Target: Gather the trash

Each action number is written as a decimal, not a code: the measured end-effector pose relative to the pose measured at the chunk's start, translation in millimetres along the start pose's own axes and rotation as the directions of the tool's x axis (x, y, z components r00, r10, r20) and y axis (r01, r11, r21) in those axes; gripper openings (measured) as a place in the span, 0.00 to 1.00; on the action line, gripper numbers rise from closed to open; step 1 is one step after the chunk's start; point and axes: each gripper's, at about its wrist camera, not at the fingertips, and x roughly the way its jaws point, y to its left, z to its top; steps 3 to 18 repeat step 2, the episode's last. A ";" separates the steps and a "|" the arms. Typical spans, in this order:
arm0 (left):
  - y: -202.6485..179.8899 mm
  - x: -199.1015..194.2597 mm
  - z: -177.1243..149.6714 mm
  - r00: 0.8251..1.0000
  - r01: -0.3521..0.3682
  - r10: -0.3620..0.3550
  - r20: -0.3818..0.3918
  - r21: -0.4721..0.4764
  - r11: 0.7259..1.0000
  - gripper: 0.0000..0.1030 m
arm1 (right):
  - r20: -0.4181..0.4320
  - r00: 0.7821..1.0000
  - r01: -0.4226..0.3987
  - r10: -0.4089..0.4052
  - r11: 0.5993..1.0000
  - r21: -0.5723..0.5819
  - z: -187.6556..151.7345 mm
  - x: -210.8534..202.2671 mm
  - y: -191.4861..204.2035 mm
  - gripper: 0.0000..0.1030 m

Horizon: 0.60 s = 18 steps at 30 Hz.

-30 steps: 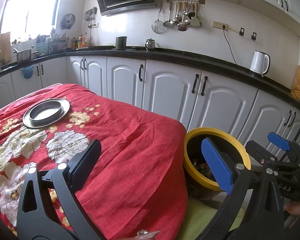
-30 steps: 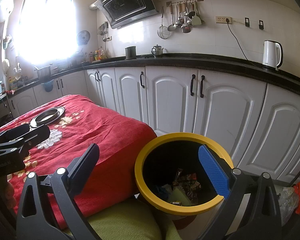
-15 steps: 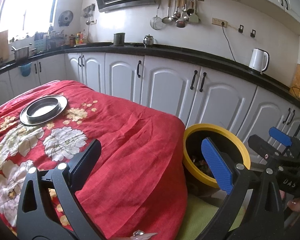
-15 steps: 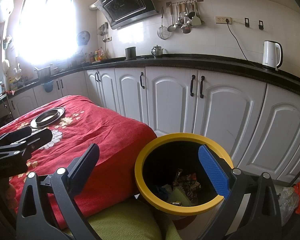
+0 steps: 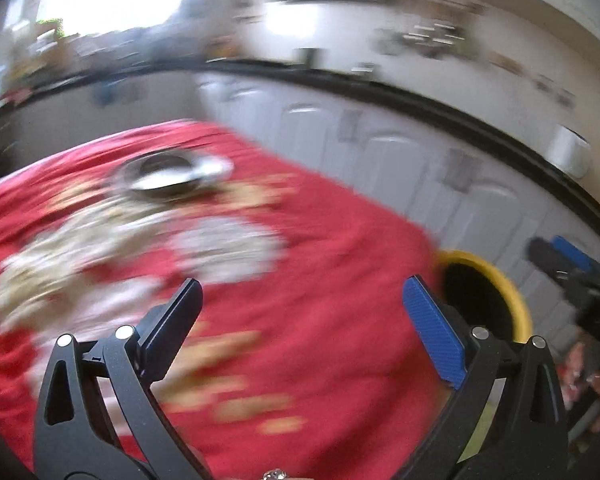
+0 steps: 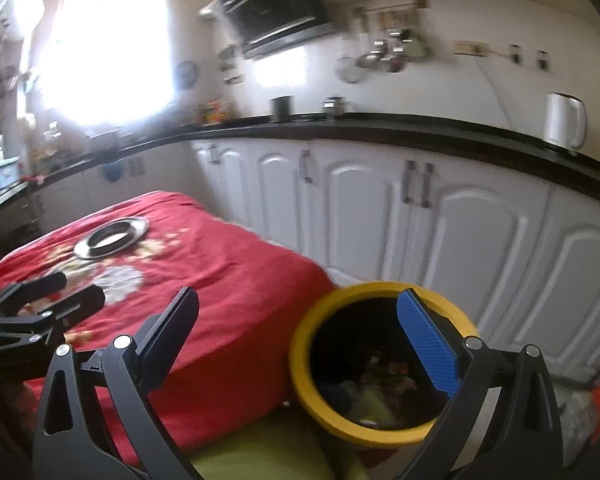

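Note:
A yellow-rimmed black trash bin (image 6: 384, 360) stands on the floor beside the table and holds mixed wrappers (image 6: 380, 384). It also shows in the blurred left wrist view (image 5: 484, 300). My right gripper (image 6: 300, 336) is open and empty, hovering just in front of the bin's rim. My left gripper (image 5: 304, 320) is open and empty above the red floral tablecloth (image 5: 300, 300). It shows at the left edge of the right wrist view (image 6: 60, 296). The right gripper shows at the right edge of the left wrist view (image 5: 572, 272).
A steel plate with a bowl (image 6: 110, 236) sits on the far part of the table. White cabinets (image 6: 380, 208) under a black counter run behind. A white kettle (image 6: 564, 120) stands on the counter. A green cushion (image 6: 280, 448) lies below the bin.
The left wrist view has swung left over the table and is motion-blurred. The right gripper has shifted slightly, with the bin now further right in its view. Both stay open.

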 end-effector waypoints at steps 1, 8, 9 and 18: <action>38.5 -6.5 0.2 0.994 -0.111 0.111 0.000 -0.050 0.993 0.89 | -0.007 0.999 -0.041 0.041 0.999 -0.010 5.0 5.8 10.7 0.94; 64.1 -11.6 -0.4 0.982 -0.187 0.188 -0.001 -0.089 0.978 0.89 | -0.023 0.996 -0.087 0.086 0.996 -0.027 9.7 13.5 25.6 0.94; 64.1 -11.6 -0.4 0.982 -0.187 0.188 -0.001 -0.089 0.978 0.89 | -0.023 0.996 -0.087 0.086 0.996 -0.027 9.7 13.5 25.6 0.94; 64.1 -11.6 -0.4 0.982 -0.187 0.188 -0.001 -0.089 0.978 0.89 | -0.023 0.996 -0.087 0.086 0.996 -0.027 9.7 13.5 25.6 0.94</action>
